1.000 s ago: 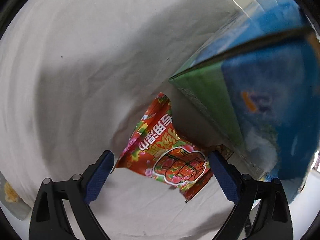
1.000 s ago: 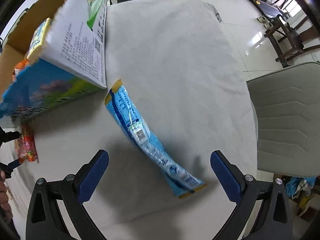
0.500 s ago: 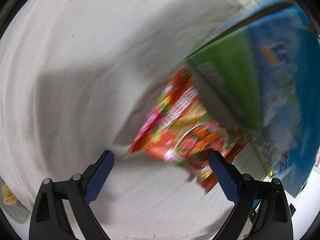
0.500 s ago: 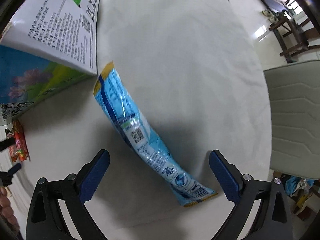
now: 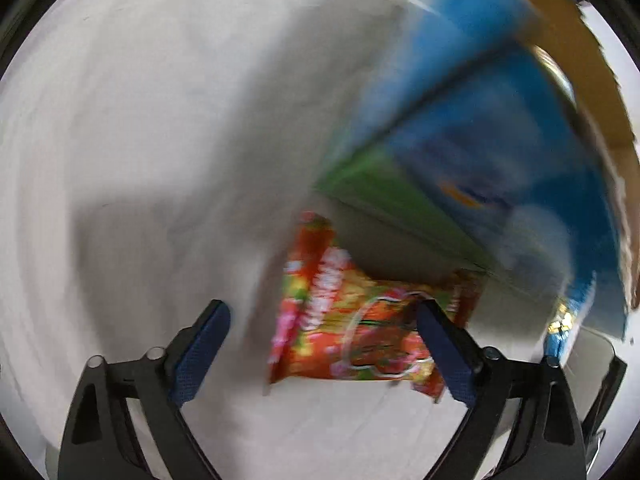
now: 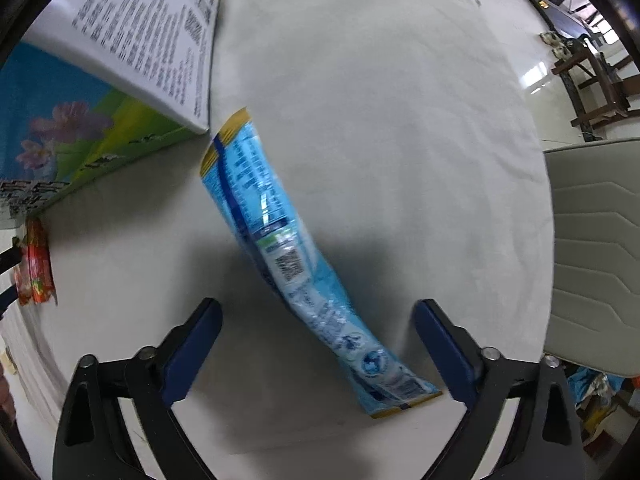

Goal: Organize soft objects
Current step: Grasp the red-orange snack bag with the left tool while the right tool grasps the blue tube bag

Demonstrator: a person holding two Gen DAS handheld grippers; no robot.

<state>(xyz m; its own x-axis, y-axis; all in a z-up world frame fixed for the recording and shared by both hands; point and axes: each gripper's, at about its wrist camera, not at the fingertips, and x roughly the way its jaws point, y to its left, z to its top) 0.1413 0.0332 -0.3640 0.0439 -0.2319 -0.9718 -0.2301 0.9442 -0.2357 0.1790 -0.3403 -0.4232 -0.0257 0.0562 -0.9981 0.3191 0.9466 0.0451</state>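
While the white-clothed desk (image 6: 380, 100) fills both views, a printed cardboard box (image 6: 100, 92) occupies the 10 o'clock region of the right wrist view and the 2 o'clock region of the blurred left wrist view, with a grey chair (image 6: 596, 256) at 3 o'clock on the right. A long blue snack packet (image 6: 280, 256) lies diagonally on the desk from the box corner toward 5 o'clock, between the wide-open, empty jaws of the right gripper (image 6: 316, 344). The smaller red snack packet (image 5: 360, 320) lies beside the box base, its right end at the right finger of the left gripper (image 5: 324, 344), whose jaws are likewise spread wide and hold nothing.
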